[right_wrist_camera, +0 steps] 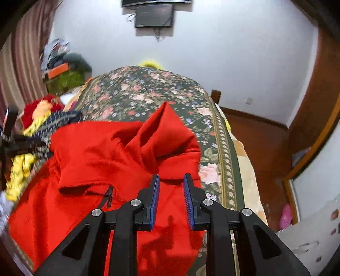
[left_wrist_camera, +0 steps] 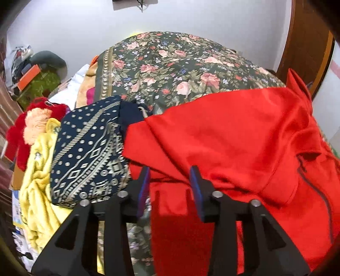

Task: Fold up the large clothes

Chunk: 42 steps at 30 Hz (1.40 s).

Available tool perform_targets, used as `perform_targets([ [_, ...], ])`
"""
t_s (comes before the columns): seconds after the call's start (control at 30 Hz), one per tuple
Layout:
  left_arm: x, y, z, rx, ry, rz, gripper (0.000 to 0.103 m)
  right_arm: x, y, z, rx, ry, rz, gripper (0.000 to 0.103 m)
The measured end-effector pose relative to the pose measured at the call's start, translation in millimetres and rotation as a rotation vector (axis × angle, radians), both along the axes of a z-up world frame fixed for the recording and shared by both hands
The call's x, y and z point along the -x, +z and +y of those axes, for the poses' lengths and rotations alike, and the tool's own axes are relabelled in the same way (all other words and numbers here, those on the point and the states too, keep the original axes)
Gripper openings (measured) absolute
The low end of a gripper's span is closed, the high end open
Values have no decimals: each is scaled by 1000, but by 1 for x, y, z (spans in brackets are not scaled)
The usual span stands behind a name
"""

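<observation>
A red zip-front garment (left_wrist_camera: 233,138) lies crumpled on the near end of a bed with a dark floral cover (left_wrist_camera: 170,63). My left gripper (left_wrist_camera: 170,172) hovers over the garment's left part, jaws apart, with nothing pinched between the blue pads. In the right wrist view the same red garment (right_wrist_camera: 106,152) has a fold standing up in a peak, and its zip runs down on the left. My right gripper (right_wrist_camera: 171,176) stands just above the garment's right edge near the floral cover (right_wrist_camera: 138,91). Its jaws are slightly apart and grip no cloth.
A navy patterned cloth (left_wrist_camera: 89,152), a yellow fleece (left_wrist_camera: 38,191) and a red plush toy (left_wrist_camera: 31,118) are heaped left of the garment. The bed's right edge drops to a wooden floor (right_wrist_camera: 265,144). A wall screen (right_wrist_camera: 154,16) and a striped curtain (right_wrist_camera: 19,63) stand beyond.
</observation>
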State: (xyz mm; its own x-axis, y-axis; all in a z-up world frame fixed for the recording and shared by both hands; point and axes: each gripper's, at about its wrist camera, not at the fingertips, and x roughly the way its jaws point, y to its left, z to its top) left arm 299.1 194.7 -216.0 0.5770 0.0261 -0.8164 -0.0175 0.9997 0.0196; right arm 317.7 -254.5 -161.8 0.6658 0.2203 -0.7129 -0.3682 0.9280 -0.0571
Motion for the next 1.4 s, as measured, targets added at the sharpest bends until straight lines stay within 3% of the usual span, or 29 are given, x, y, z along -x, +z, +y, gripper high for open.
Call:
perform_targets([
  [0.2,-24,-13,-18,26,-13,29,53,-50,6,2,-132,1,62,19],
  [0.3,-39,-30,-23,41,-9,75,59,-77,-1,20,-140,2,83,19],
  [0.47,-58,-67,-22,78,31,165,60,-127,-27,54,-68,-1,129,19],
  [0.67,-54,-74,-25,55,31,133,70,-167,-68,63,88,-86,160,19],
  [0.77,-55,-78,-22,65,42,134,74,-175,-88,54,120,-112,212,20],
  [0.8,-55,-78,-21,67,45,134,75,-177,-94,49,123,-114,223,22],
  [0.83,-55,-79,-20,67,52,134,77,-177,-99,44,133,-124,219,40],
  [0.87,-55,-78,-19,68,57,135,78,-176,-102,37,167,-162,190,78],
  [0.9,-55,-78,-18,69,61,135,78,-175,-103,30,198,-200,155,94],
  [0.93,-54,-78,-18,66,66,136,78,-174,-104,22,205,-215,125,99],
  [1.1,-52,-74,-9,-26,133,132,78,-174,-111,-33,38,-259,214,99],
  [1.13,-51,-73,-3,-46,153,129,78,-171,-108,-40,45,-284,193,99],
  [1.2,-50,-75,14,-2,182,143,78,-164,-107,-55,81,-337,165,99],
  [1.27,-50,-74,24,28,210,162,78,-157,-107,-65,54,-340,184,98],
  [1.4,-50,-69,22,-85,211,152,78,-132,-91,-67,92,-323,114,96],
])
